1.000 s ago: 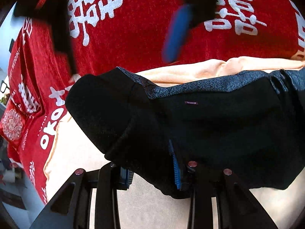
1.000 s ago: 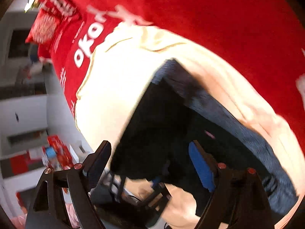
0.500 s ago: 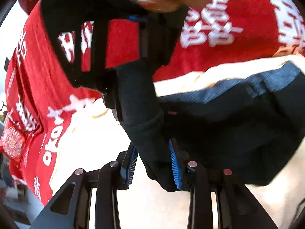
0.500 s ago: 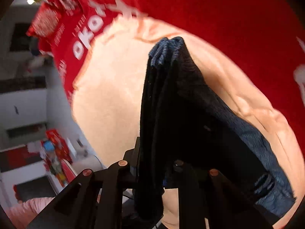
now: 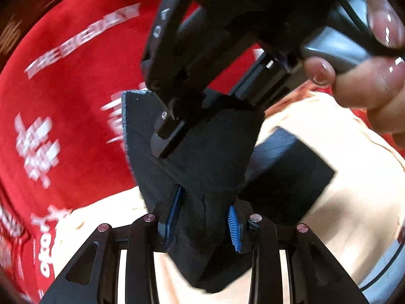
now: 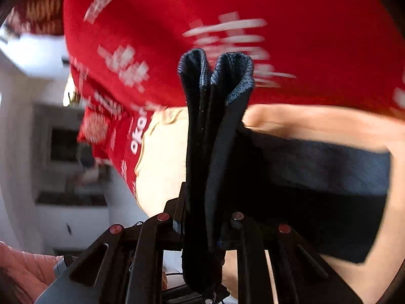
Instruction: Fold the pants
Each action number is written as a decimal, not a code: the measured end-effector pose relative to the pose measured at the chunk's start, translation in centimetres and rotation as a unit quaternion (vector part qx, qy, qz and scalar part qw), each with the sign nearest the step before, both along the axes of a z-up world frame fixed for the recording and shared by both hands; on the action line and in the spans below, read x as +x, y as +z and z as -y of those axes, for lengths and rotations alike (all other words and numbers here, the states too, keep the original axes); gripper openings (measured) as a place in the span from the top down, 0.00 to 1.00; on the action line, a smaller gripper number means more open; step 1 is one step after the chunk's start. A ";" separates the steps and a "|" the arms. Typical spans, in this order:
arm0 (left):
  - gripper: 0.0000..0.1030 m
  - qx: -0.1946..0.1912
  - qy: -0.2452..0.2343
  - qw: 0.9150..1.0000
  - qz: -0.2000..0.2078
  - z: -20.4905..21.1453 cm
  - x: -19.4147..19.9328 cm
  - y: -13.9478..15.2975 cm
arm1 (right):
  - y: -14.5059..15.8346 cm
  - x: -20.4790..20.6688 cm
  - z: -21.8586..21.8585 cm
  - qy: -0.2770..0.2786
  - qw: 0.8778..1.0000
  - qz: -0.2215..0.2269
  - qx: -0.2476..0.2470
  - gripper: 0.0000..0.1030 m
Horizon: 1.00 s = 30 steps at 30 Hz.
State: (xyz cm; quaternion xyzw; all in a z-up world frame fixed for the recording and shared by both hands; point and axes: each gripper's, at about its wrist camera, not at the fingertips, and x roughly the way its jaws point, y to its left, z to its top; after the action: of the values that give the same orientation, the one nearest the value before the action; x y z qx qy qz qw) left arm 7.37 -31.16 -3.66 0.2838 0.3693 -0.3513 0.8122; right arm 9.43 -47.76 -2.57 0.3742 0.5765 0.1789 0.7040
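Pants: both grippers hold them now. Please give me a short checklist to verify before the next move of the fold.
1. Left gripper closed on pants: ok, cloth bunched between the blue pads.
2. Right gripper closed on pants: ok, several layers pinched.
3. Held edge raised off the cream cloth: ok.
4. Far end of pants flat on cream cloth: ok, dark panel lies there.
5. Layers aligned in the right grip: cannot tell, the edges are blurred.
6. Room between grippers: not ok, they are very close.

We see dark navy knit pants [image 6: 303, 177] bunched double at one end, lifted, the rest lying flat on cream cloth.
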 end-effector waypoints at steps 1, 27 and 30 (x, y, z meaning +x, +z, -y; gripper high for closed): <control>0.67 0.004 -0.012 1.000 -0.003 1.3 -0.8 -0.3 | -0.8 -1.7 2.1 -0.022 1.000 -0.008 0.008 0.83; 0.30 0.108 0.085 0.984 -0.116 5.4 -2.7 -6.4 | -11.0 -9.8 9.8 -0.063 0.987 -0.112 -0.098 0.77; 0.30 0.102 0.135 0.980 -0.105 3.8 -0.2 -5.9 | -9.3 -9.9 10.4 -0.066 0.982 -0.101 -0.146 0.73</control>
State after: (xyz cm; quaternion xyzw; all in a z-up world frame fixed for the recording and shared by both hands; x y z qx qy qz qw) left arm 7.14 -34.96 -9.56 0.2744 0.5209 -0.2267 0.7759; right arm -0.42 -58.13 -11.91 0.3208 0.6387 0.0066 0.6993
